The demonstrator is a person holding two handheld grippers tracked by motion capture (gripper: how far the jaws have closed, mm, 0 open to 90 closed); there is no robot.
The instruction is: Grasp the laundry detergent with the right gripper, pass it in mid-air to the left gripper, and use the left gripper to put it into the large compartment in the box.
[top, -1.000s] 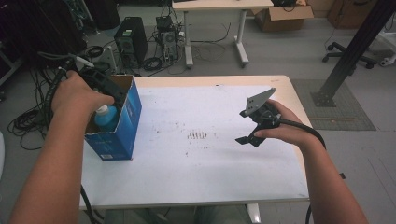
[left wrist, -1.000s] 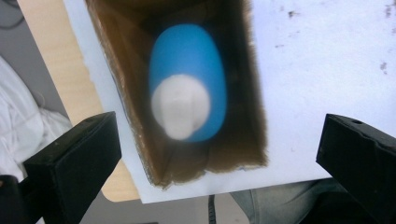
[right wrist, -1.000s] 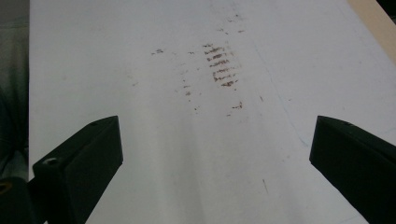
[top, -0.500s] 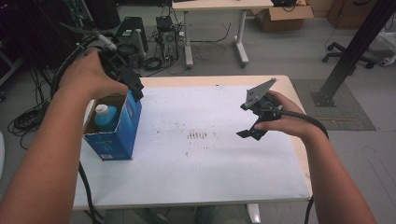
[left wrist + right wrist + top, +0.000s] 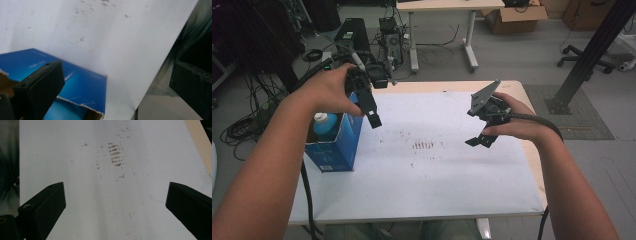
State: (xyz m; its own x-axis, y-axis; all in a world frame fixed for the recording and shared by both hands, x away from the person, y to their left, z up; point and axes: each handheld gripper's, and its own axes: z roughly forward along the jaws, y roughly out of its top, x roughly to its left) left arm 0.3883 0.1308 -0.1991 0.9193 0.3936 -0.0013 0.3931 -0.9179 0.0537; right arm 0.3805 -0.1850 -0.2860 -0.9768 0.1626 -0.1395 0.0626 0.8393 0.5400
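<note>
Jaws of your left gripper [image 5: 371, 114]: spread wide with nothing between them, held above the worktop just beside the blue box [image 5: 337, 145]; in the left gripper view one jaw hangs over the box's torn open top [image 5: 82, 105], the other over the worktop's edge.

Jaws of your right gripper [image 5: 479, 140]: likewise wide apart and empty, held over the right half of the worktop, well apart from the box; the right gripper view looks down between them onto bare white surface and a cluster of brown smudge marks [image 5: 115, 157].

Blue box: cardboard, upright, open at the top, standing on the worktop near its left edge, just below your left hand [image 5: 327, 92].

Bottle [image 5: 326, 125]: light blue with a white cap, standing inside the box, its upper part showing at the opening.

Worktop [image 5: 422, 195]: white sheet over a light wooden top whose edge shows along the far and right sides; the brown marks [image 5: 424, 145] sit near its middle, between the two grippers.

Right hand [image 5: 514, 122]: wrapped around the gripper body, a grey three-cornered plate [image 5: 482, 97] on top, a black cable trailing back along your forearm.

Surroundings: computer cases and loose cables [image 5: 357, 37] on the grey floor beyond the worktop, a second table [image 5: 442, 6] farther back, a cardboard carton [image 5: 517, 17] beside it, a black slanted post [image 5: 592, 55] at right.
</note>
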